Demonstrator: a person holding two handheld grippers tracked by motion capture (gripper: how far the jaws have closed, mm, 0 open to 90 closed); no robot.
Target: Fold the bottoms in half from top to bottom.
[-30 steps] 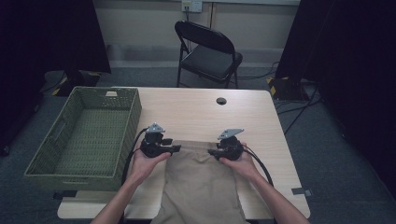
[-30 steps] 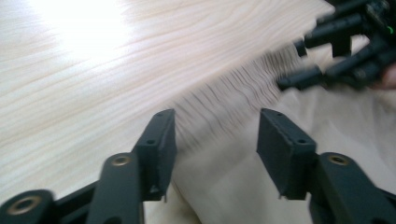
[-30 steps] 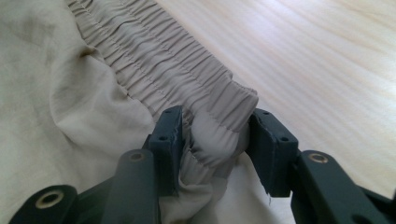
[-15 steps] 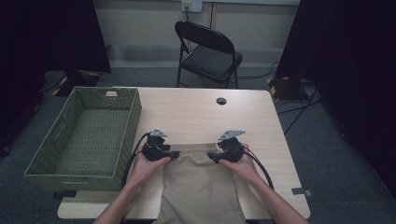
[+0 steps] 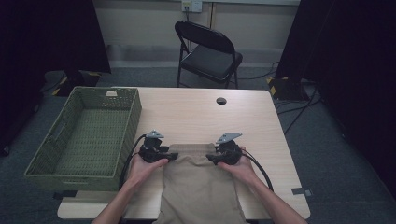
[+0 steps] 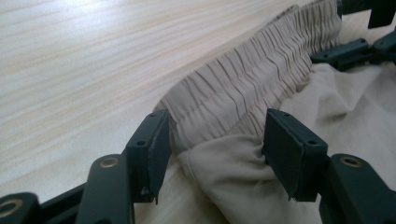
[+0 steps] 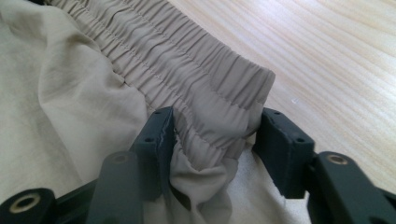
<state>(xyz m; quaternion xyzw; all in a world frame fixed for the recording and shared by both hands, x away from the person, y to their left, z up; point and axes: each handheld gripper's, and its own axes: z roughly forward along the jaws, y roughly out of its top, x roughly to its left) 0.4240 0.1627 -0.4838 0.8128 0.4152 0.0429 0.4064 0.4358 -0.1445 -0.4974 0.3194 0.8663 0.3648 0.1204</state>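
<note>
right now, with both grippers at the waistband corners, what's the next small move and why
Probably close both sets of fingers. In the left gripper view the left gripper straddles one corner of the elastic waistband with slack beside the pads; the right gripper, whose fingers have just been closing, straddles the other. Neither looks clamped, so lifting the beige garment now would likely drop it.

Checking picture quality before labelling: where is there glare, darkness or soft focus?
High view: table evenly lit, the room's side edges fall to black. Left gripper view: glare whitens the far tabletop, nearest jaw parts blur. Right gripper view: waistband sharp, near jaw parts soft.
</note>
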